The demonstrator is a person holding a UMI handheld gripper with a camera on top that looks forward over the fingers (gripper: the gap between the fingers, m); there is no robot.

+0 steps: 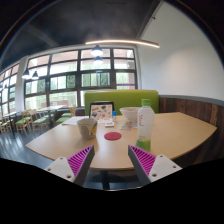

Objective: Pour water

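Observation:
A clear plastic bottle with a green cap [146, 122] stands upright on the light wooden table [170, 140], ahead of my right finger. Two pale cups [88, 126] [130, 116] stand on the table, one ahead of my left finger and one near the bottle. A round red coaster [113, 136] lies between them. My gripper [112, 160] is open and empty, held short of the table's near edge, its magenta pads [80, 157] wide apart. Nothing is between the fingers.
A small card with a pink mark [103, 108] stands at the table's far side. A green bench backrest [120, 99] is behind the table. More tables and chairs [25, 120] stand to the left under large windows. Open floor lies below the table edge.

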